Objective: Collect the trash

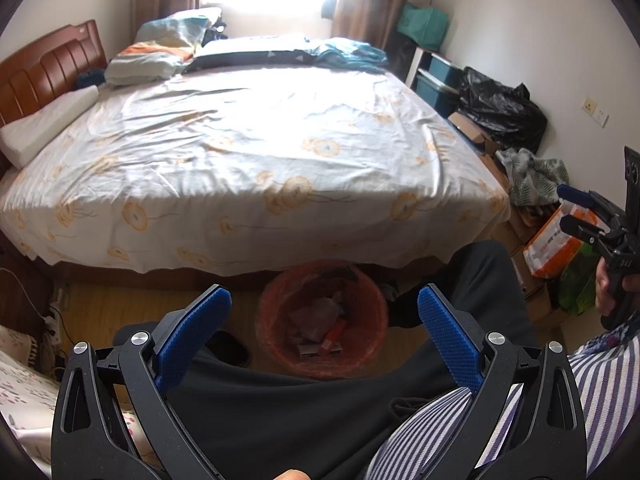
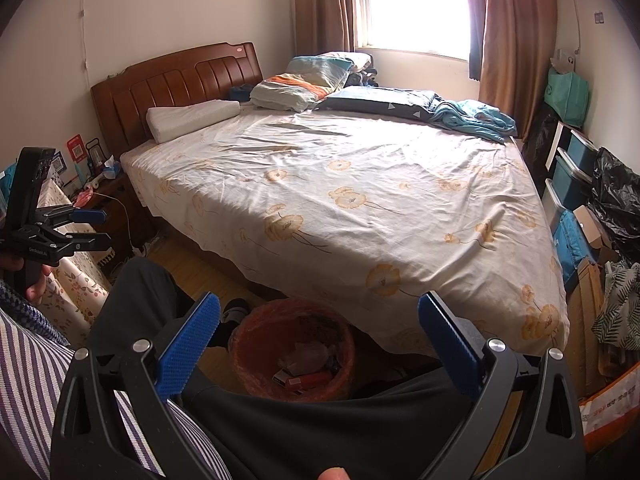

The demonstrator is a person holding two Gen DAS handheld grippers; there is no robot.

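An orange-lined waste bin point(image 1: 322, 320) stands on the wood floor at the bed's foot, between the person's legs; it also shows in the right wrist view point(image 2: 294, 354). It holds crumpled wrappers and small boxes point(image 2: 306, 378). My left gripper point(image 1: 324, 312) is open and empty, held above the lap and facing the bin. My right gripper point(image 2: 319, 322) is open and empty, also above the bin. Each gripper shows in the other's view, the right gripper point(image 1: 576, 210) and the left gripper point(image 2: 98, 228), both with jaws apart.
A bed point(image 2: 340, 200) with a flowered sheet fills the middle. A nightstand point(image 2: 96, 184) with small items stands left. Black bag point(image 1: 500, 108), boxes and an orange bag point(image 1: 552, 244) crowd the right wall. A power strip and cables point(image 1: 54, 328) lie on the floor.
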